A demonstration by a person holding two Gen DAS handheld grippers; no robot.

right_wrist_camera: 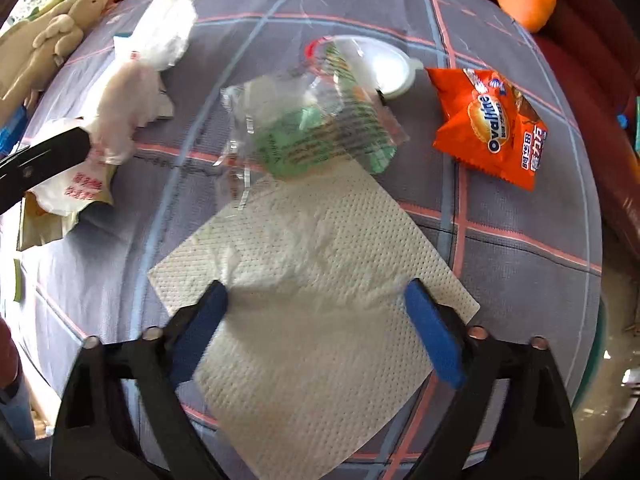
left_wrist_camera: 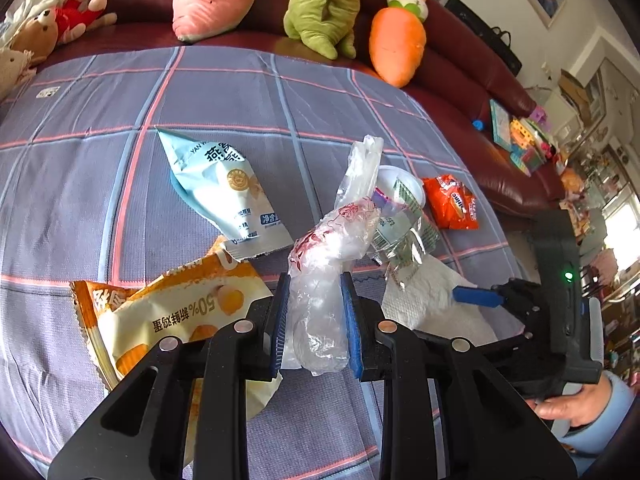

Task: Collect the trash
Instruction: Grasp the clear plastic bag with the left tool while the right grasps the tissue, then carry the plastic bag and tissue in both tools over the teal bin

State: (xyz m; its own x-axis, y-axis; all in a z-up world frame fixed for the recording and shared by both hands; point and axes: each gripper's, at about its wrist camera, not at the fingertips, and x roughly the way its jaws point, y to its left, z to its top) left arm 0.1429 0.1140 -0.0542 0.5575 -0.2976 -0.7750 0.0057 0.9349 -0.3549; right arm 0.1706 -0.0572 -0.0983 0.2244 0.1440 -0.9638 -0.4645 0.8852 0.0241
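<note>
My left gripper (left_wrist_camera: 316, 292) is shut on a clear plastic bag with red print (left_wrist_camera: 328, 264), held above the checked cloth; the bag also shows in the right wrist view (right_wrist_camera: 124, 108). My right gripper (right_wrist_camera: 316, 300) is open over a white paper towel (right_wrist_camera: 304, 280), one finger on each side of its near part, touching nothing. The right gripper shows at the right of the left wrist view (left_wrist_camera: 480, 296). Beyond the towel lie a crumpled clear wrapper with green print (right_wrist_camera: 316, 124), a white lid (right_wrist_camera: 388, 68) and an orange Ovaltine packet (right_wrist_camera: 492, 124).
A pale blue snack bag (left_wrist_camera: 224, 192) and an orange-and-white snack bag (left_wrist_camera: 180, 320) lie on the checked cloth (left_wrist_camera: 100, 200). Plush toys, among them a carrot (left_wrist_camera: 396, 44), sit on the red sofa (left_wrist_camera: 472, 60) behind. The table edge (right_wrist_camera: 592, 240) drops off at the right.
</note>
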